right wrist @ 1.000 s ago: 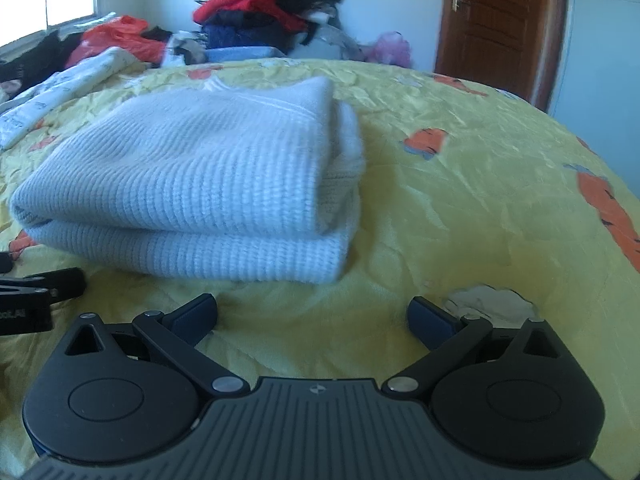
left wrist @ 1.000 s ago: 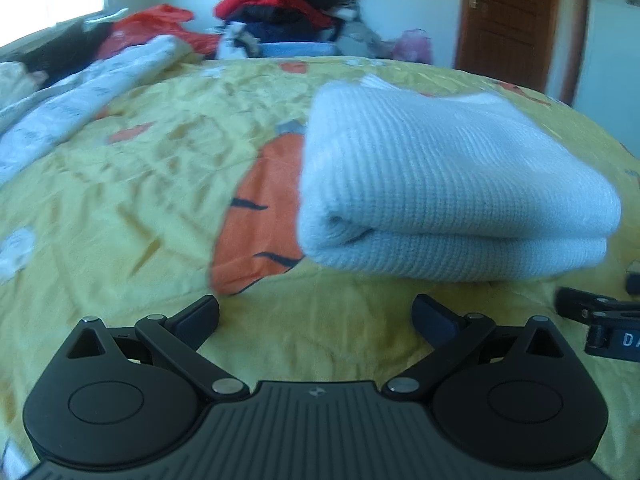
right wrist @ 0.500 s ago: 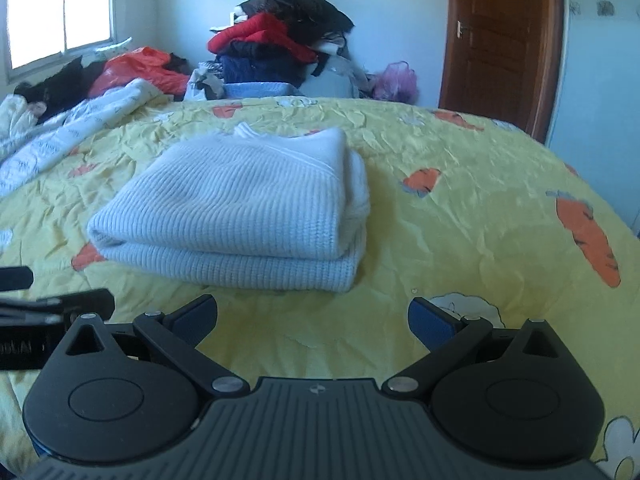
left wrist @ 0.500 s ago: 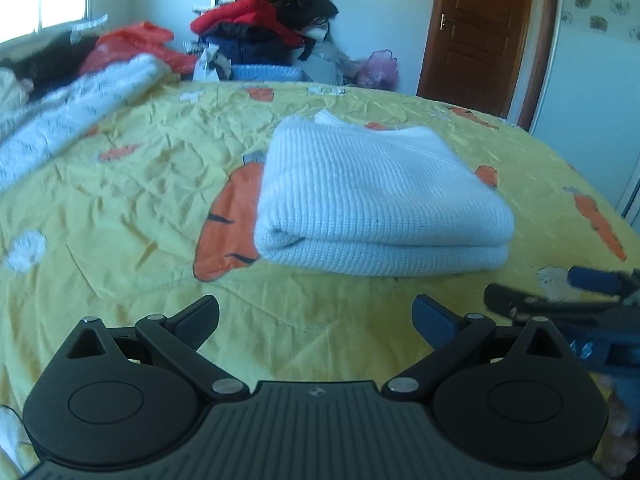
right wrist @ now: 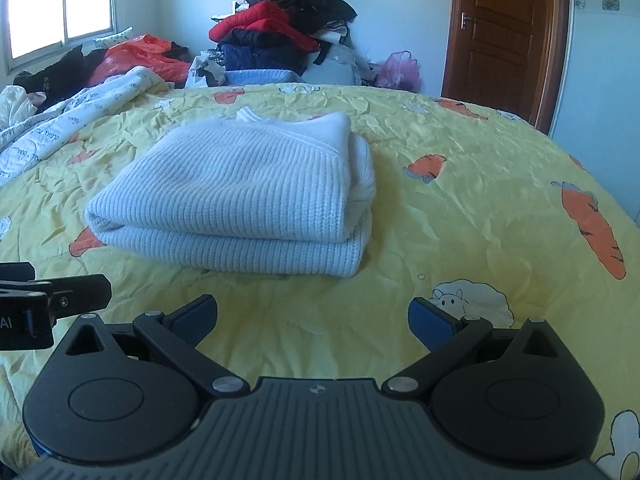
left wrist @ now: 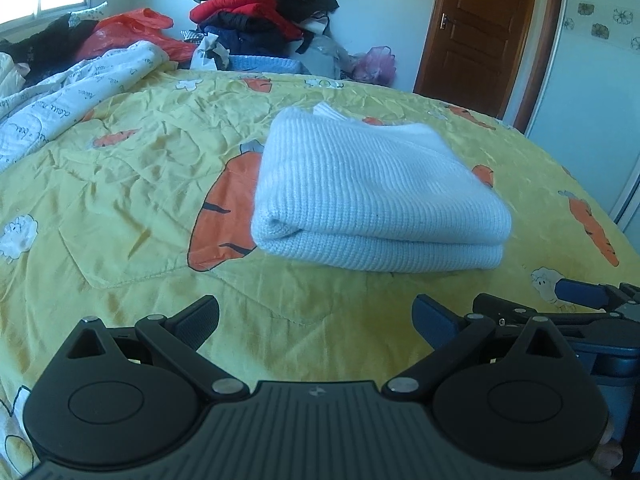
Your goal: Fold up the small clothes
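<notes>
In the left wrist view, a white quilted blanket (left wrist: 68,96) with printed script runs along the upper left edge. The crinkled yellow bedsheet (left wrist: 132,208), printed with orange carrots and small white sheep, fills the middle. At frame centre lies the folded sweater (left wrist: 372,196), pale blue-white, ribbed knit, a thick rectangle with a rounded fold facing the camera. The left hand-held gripper (left wrist: 316,318) sits at the bottom, its black fingers spread wide and empty, short of the sweater. At lower right the right hand-held gripper (left wrist: 560,304) shows from the side.

In the right wrist view, the left hand-held gripper's black tip pokes in at the left edge. The sweater sits centre-left, layers stacked evenly. The right hand-held gripper (right wrist: 312,316) is spread apart, holding nothing. A heap of red and dark clothes (right wrist: 280,36) stands at top centre, a brown panelled door (right wrist: 500,28) at upper right.
</notes>
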{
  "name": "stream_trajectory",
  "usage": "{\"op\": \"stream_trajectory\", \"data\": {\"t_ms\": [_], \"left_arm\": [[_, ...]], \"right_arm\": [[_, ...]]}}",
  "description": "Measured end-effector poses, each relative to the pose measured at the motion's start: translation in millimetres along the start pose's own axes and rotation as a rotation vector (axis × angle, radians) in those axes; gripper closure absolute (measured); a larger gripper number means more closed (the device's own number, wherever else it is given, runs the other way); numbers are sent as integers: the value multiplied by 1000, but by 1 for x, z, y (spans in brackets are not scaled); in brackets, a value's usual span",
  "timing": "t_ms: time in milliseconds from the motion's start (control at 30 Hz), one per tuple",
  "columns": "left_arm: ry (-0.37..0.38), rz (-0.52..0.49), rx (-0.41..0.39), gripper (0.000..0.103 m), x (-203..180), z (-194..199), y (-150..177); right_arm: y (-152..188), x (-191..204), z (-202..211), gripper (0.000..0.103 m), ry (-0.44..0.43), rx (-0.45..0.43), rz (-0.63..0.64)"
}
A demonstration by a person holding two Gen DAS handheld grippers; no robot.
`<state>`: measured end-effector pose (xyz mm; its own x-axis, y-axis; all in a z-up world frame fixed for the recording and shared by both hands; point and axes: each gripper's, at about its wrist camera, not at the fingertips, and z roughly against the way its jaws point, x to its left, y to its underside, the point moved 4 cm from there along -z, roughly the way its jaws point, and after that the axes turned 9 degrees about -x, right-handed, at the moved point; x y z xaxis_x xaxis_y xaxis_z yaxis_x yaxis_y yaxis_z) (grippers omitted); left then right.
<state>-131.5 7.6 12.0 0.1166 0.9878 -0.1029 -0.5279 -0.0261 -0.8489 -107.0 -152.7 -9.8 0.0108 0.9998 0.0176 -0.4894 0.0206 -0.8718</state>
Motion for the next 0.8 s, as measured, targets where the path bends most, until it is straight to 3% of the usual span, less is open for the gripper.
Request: {"op": "stream_trajectory", "data": {"t_ms": [367,800], "left_arm": [[-53,-26,-53,0,0,6,3],[-37,-47,-81,0,-1,16,1]], "right_arm": [[2,2,-1,0,-6,9,0],[3,3,-1,0,-6,12,-9]]}}
